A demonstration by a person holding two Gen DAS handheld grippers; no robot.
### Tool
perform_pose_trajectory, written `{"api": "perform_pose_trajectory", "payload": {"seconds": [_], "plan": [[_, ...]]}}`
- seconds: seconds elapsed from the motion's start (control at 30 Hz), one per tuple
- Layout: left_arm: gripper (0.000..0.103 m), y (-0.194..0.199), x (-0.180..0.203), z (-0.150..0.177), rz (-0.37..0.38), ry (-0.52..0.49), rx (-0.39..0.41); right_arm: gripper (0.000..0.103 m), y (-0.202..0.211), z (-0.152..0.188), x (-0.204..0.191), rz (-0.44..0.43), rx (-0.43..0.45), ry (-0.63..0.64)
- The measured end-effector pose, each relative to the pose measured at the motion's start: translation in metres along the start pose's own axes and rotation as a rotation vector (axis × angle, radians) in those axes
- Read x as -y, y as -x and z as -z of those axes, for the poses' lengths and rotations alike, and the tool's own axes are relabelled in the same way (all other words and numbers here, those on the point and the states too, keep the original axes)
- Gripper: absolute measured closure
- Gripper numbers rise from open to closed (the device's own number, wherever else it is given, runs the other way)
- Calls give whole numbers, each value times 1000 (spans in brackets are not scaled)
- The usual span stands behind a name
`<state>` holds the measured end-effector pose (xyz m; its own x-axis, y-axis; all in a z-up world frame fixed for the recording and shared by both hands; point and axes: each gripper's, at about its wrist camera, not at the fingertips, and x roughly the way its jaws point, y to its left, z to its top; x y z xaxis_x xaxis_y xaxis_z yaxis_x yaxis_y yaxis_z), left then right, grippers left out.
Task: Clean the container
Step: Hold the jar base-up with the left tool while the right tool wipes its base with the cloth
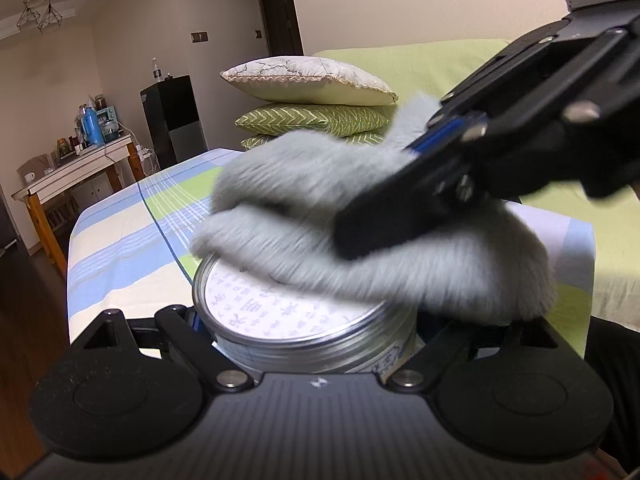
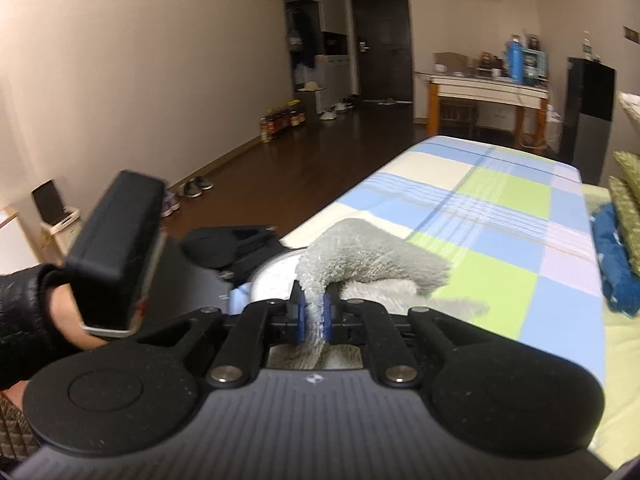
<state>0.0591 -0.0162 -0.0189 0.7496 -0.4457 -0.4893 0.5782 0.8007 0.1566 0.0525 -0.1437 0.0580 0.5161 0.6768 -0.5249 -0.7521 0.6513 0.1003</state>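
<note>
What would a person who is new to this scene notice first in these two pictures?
First the fluffy grey cloth, pinched in the shut right gripper and lying over the far side of a round tin. The left gripper grips that tin by its sides. Both are above a checked blue and green tablecloth.

Cloth (image 1: 360, 232) covers tin (image 1: 304, 320); checked tabletop (image 2: 500, 216) beyond seemingly clear.

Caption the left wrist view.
Right claw wipes fluffy grey cloth over round printed tin clamped by left claw.
</note>
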Motion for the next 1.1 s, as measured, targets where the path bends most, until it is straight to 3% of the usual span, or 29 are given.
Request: {"api": "perform_pose_trajectory", "payload": {"seconds": [0.17,0.33,0.6,0.8,0.97,1.1], "plan": [[13,2,0,2,-3,2,-1,96,-23,-11,-17,-36,4,47],[13,1,-1,1,-2,3,0,98,-42,-19,-3,18,22,55],[13,-1,-2,0,-5,-6,2,97,-13,-5,15,93,32,-5],[13,0,-2,1,-8,1,-1,96,6,8,-4,55,26,3],[13,1,1,1,-11,5,-4,96,-11,-2,-18,-6,21,25],[13,1,1,1,-11,5,-3,97,-32,-13,-5,-35,29,-44]]}}
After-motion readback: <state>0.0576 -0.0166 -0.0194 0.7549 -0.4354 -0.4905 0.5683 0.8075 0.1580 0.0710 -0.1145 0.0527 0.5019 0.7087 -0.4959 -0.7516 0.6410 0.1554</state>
